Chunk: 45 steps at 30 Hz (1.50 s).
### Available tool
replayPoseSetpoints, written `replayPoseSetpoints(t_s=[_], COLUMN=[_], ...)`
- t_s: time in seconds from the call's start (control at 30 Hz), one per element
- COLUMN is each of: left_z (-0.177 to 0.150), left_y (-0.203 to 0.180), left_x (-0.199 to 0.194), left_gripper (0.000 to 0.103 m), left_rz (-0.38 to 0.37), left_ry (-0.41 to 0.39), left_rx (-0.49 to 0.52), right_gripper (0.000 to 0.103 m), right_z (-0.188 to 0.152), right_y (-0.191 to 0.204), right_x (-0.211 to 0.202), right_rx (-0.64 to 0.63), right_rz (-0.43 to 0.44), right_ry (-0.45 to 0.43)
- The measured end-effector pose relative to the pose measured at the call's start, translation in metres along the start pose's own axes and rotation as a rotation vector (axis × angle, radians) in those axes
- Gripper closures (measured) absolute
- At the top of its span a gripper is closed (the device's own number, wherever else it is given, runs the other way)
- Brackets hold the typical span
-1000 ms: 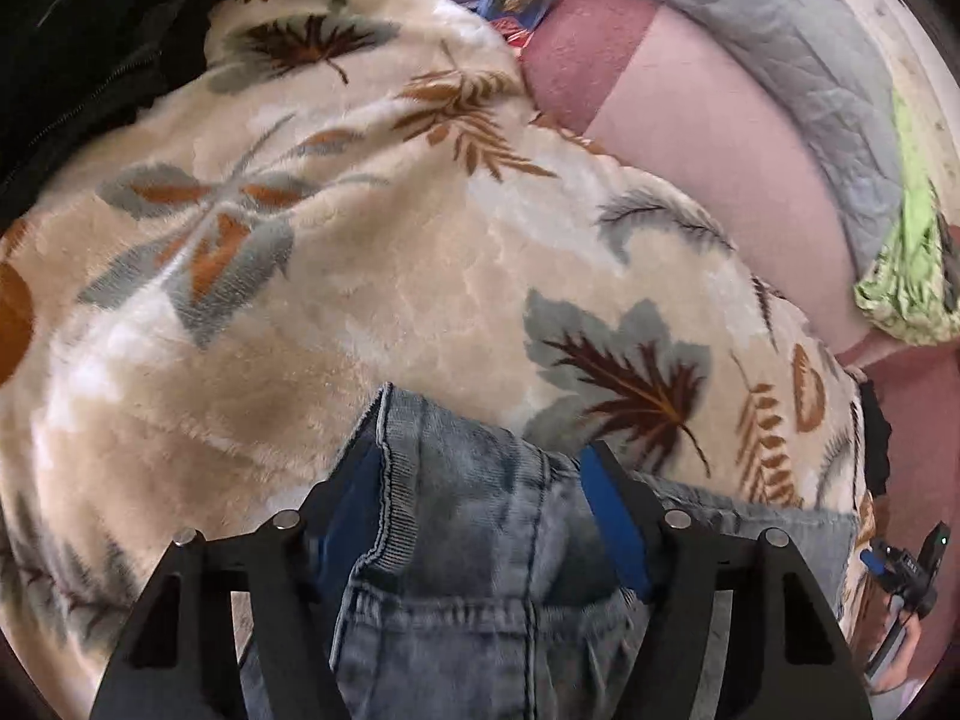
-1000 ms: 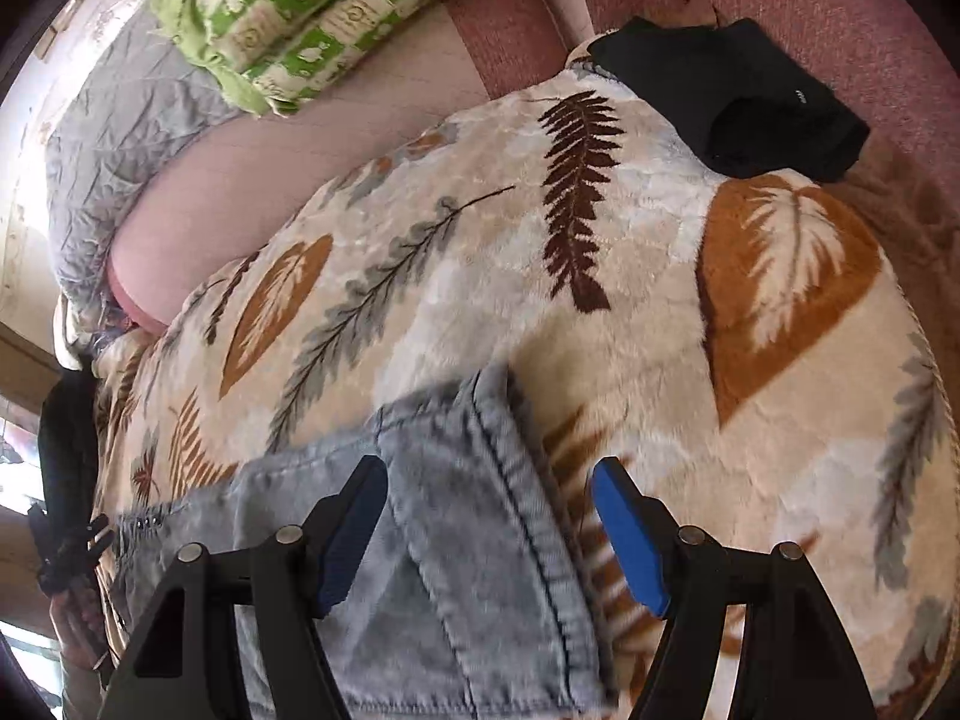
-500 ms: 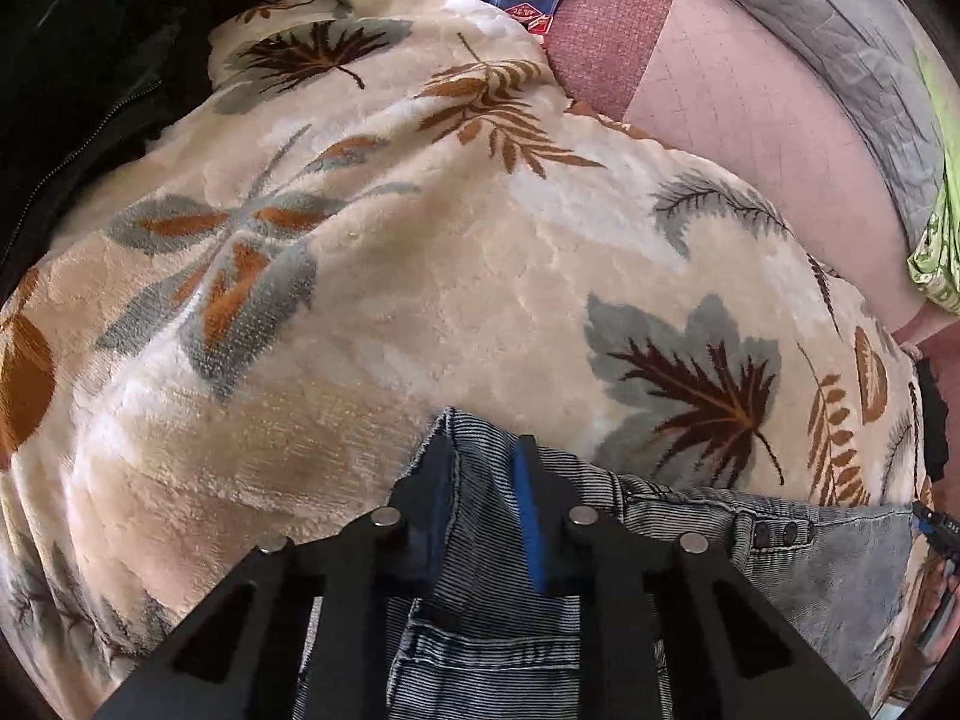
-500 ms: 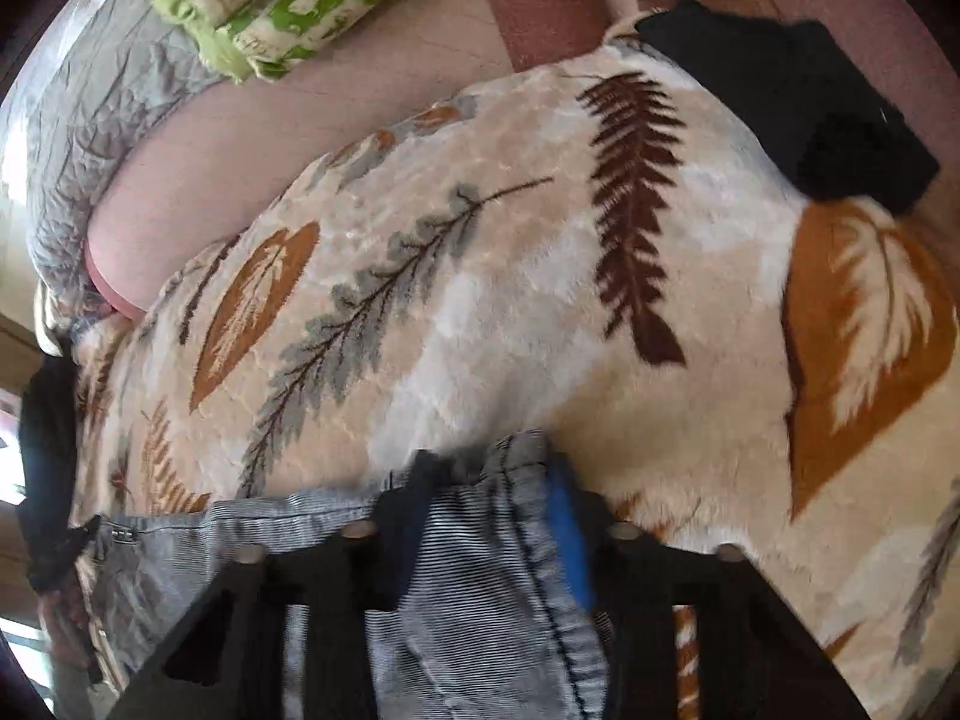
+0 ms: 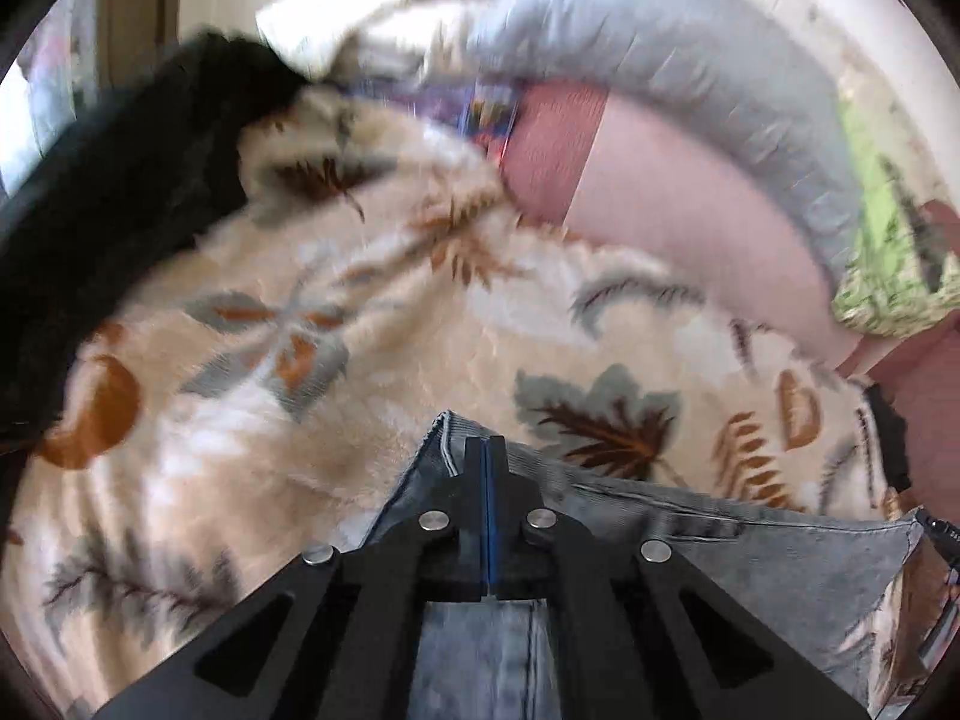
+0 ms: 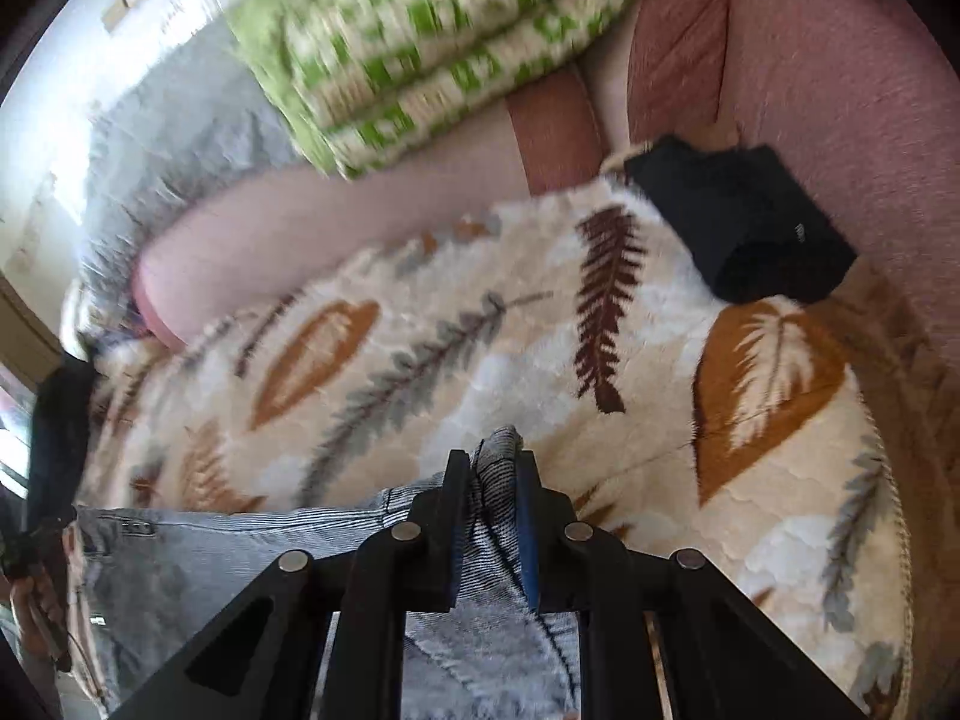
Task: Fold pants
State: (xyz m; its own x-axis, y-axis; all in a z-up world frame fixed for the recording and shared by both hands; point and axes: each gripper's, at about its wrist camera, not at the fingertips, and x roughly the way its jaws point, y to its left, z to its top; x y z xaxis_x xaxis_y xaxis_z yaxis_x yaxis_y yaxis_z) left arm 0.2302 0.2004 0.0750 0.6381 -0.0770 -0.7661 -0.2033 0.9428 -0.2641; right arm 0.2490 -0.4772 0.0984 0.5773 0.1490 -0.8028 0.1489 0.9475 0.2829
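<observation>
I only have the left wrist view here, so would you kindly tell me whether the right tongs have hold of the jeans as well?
Observer: Yes. The right tongs are shut on a bunched corner of the jeans, with denim squeezed between the fingers.
Operator: Thank you. Is anything lying on the blanket on that side?
Observer: A folded black garment lies at the far right corner of the leaf-print blanket, apart from the jeans.
Operator: And what is beyond the blanket there?
Observer: A green and white patterned quilt is heaped at the back, above a bare pink surface.
</observation>
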Motion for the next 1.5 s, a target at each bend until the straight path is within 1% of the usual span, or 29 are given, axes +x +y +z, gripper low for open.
replayPoseSetpoints(t_s=[0.07,0.13,0.17,0.2,0.23,0.27,0.3,0.33,0.37,0.4,0.43,0.5,0.6,0.63,0.67,0.73,0.83,0.9,0.93,1.0,1.07,1.13,1.17,1.2,1.23,1.33,1.43,1.47,1.5], left_z=[-0.003,-0.014,-0.021,-0.027,-0.031,-0.037,-0.040,-0.042,-0.043,-0.043,-0.039,-0.034,-0.018,-0.014,-0.013,-0.011,-0.011,-0.011,-0.012,-0.012,-0.011,-0.010,-0.010,-0.009,-0.009,-0.006,-0.002,0.000,0.001], left_y=[0.001,0.005,0.004,0.004,0.005,0.006,0.005,0.006,0.009,0.012,0.015,0.018,0.022,0.022,0.021,0.015,0.008,0.005,0.004,0.003,0.005,0.008,0.009,0.010,0.010,0.014,0.018,0.020,0.022], left_x=[-0.035,-0.070,-0.081,-0.086,-0.089,-0.091,-0.088,-0.082,-0.071,-0.060,-0.047,-0.030,0.011,0.025,0.033,0.054,0.077,0.088,0.092,0.100,0.104,0.106,0.107,0.108,0.109,0.112,0.115,0.115,0.115], left_gripper=[0.103,0.103,0.103,0.103,0.103,0.102,0.088,0.078,0.055,0.046,0.046,0.046,0.046,0.046,0.046,0.046,0.048,0.049,0.051,0.077,0.085,0.092,0.098,0.099,0.100,0.100,0.099,0.094,0.075], left_rz=[-0.034,-0.061,-0.079,-0.105,-0.113,-0.089,-0.073,-0.069,-0.070,-0.078,-0.085,-0.049,-0.045,-0.039,-0.031,-0.008,-0.002,0.000,0.007,0.023,0.045,0.033,0.042,0.042,0.039,0.021,-0.004,-0.016,-0.032], left_ry=[-0.055,-0.091,-0.083,-0.052,-0.030,-0.024,-0.013,0.013,0.043,0.062,0.074,0.074,0.140,0.152,0.160,0.185,0.206,0.219,0.228,0.247,0.251,0.258,0.262,0.266,0.269,0.282,0.312,0.318,0.323], left_rx=[-0.007,0.001,0.016,0.034,0.042,0.053,0.068,0.073,0.045,0.017,0.006,-0.003,-0.044,-0.051,-0.047,-0.021,-0.003,0.001,0.004,0.016,0.018,0.004,0.010,0.013,0.011,-0.017,-0.053,-0.070,-0.090], right_gripper=[0.088,0.088,0.088,0.088,0.088,0.088,0.088,0.088,0.088,0.088,0.088,0.088,0.081,0.072,0.057,0.039,0.039,0.039,0.039,0.039,0.039,0.040,0.046,0.056,0.072,0.077,0.078,0.077,0.075], right_z=[-0.004,-0.015,-0.020,-0.028,-0.033,-0.039,-0.042,-0.045,-0.047,-0.048,-0.048,-0.043,-0.029,-0.023,-0.019,-0.010,-0.003,-0.002,-0.003,-0.002,0.000,0.001,0.000,-0.001,-0.003,-0.005,-0.005,-0.005,-0.004], right_y=[0.002,0.008,0.010,0.013,0.015,0.015,0.014,0.012,0.010,0.009,0.008,0.007,-0.003,-0.009,-0.015,-0.028,-0.038,-0.040,-0.040,-0.037,-0.034,-0.033,-0.031,-0.028,-0.026,-0.023,-0.021,-0.022,-0.024], right_x=[-0.027,-0.055,-0.063,-0.070,-0.071,-0.067,-0.063,-0.056,-0.046,-0.040,-0.034,-0.023,-0.006,0.000,0.004,0.014,0.035,0.053,0.061,0.076,0.083,0.096,0.104,0.109,0.113,0.115,0.114,0.113,0.114], right_rx=[0.005,-0.015,-0.029,-0.051,-0.060,-0.071,-0.070,-0.057,-0.043,-0.035,-0.022,-0.014,0.005,0.022,0.038,0.077,0.092,0.081,0.082,0.080,0.082,0.092,0.087,0.074,0.065,0.050,0.034,0.042,0.061], right_rz=[0.031,0.051,0.063,0.070,0.058,0.034,0.027,0.021,0.016,0.010,0.009,0.008,0.005,0.000,-0.007,-0.013,0.001,-0.010,-0.003,0.019,0.023,0.029,0.020,0.010,-0.002,-0.018,-0.023,-0.016,-0.004], right_ry=[-0.034,-0.061,-0.057,-0.039,-0.032,-0.014,-0.003,0.011,0.031,0.037,0.031,0.036,0.062,0.071,0.074,0.075,0.097,0.126,0.142,0.153,0.133,0.157,0.181,0.195,0.208,0.207,0.208,0.207,0.209])
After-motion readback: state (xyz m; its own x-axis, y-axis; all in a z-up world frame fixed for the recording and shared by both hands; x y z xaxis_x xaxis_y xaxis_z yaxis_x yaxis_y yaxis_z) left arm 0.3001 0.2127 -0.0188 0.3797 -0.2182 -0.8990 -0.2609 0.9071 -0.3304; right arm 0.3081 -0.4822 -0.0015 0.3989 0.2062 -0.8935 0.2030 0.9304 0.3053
